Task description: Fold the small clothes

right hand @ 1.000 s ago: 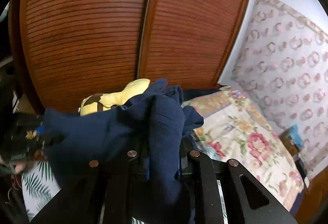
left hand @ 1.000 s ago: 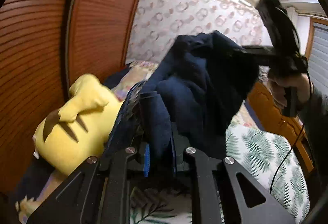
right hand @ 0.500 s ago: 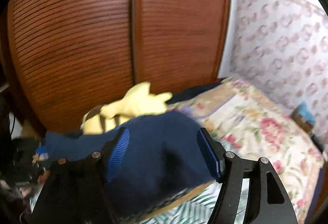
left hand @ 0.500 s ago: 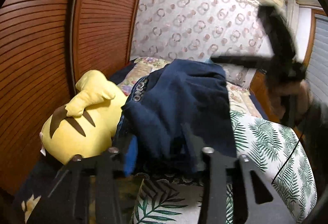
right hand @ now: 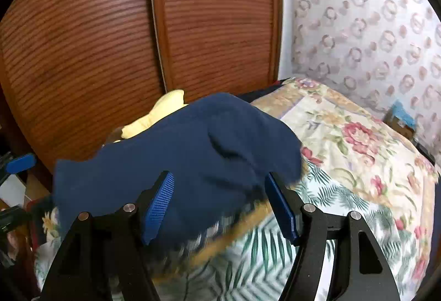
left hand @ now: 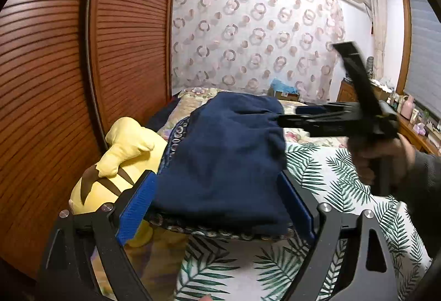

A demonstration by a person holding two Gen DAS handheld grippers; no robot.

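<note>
Navy garment (left hand: 223, 160): heaped on bed (left hand: 325, 177), beside yellow plush (left hand: 121, 157). Left gripper (left hand: 217, 207): jaws opening, cloth between, unpinched. Right gripper (right hand: 223, 204): fingers spread, gripping nothing.

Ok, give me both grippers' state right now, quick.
Left gripper: jaws opening, navy garment lies between them, not gripped.
Right gripper: open, same garment between the pads, released.

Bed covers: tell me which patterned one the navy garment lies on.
The green palm-leaf cover, nearest the camera, holds the navy garment. The other, the pink-rose floral cover, lies farther back toward the curtain, beyond the garment.
</note>
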